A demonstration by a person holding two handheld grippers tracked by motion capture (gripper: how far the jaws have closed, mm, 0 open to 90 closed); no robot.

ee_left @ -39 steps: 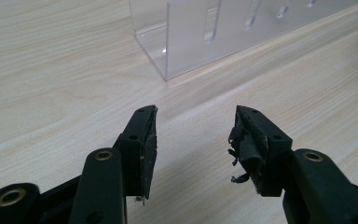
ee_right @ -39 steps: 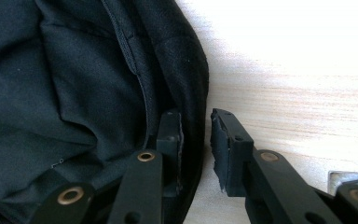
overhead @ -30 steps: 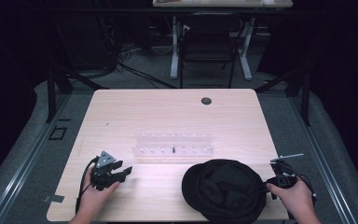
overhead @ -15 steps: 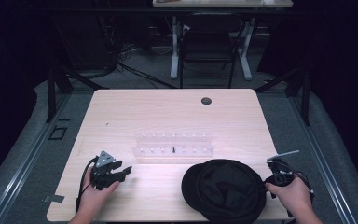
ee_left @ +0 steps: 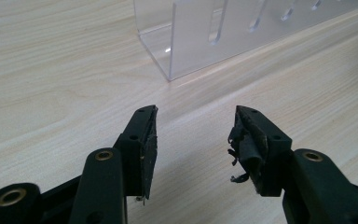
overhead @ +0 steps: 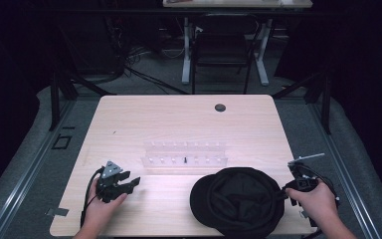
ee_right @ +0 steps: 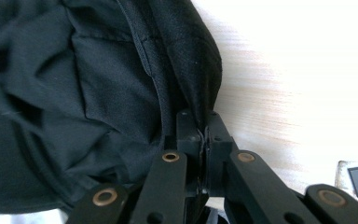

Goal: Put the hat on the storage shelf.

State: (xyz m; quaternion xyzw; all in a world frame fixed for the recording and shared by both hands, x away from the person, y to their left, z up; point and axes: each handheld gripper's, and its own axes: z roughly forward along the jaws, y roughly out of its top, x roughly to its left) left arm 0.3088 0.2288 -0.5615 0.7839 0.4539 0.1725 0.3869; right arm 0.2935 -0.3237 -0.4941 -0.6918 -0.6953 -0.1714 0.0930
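Right gripper view shows the right gripper (ee_right: 204, 133) pinching the black cap's (overhead: 238, 201) rim at lower centre, so lift slowly, keeping that bite deep, while the left gripper (ee_left: 193, 144) waits with jaws spread.

Cap (overhead: 238, 201) lay on the table (overhead: 179, 119) at its near right edge, rack (overhead: 185, 154) just behind it mid-table, left tongs (overhead: 132, 183) rested near left, right tongs (overhead: 282, 193) clamped the cap's right rim.

Clear acrylic rack (overhead: 185, 154) mid-tabletop (overhead: 144, 119), one dark peg standing in it. Round black grommet (overhead: 220, 107) beyond rack, near far edge.
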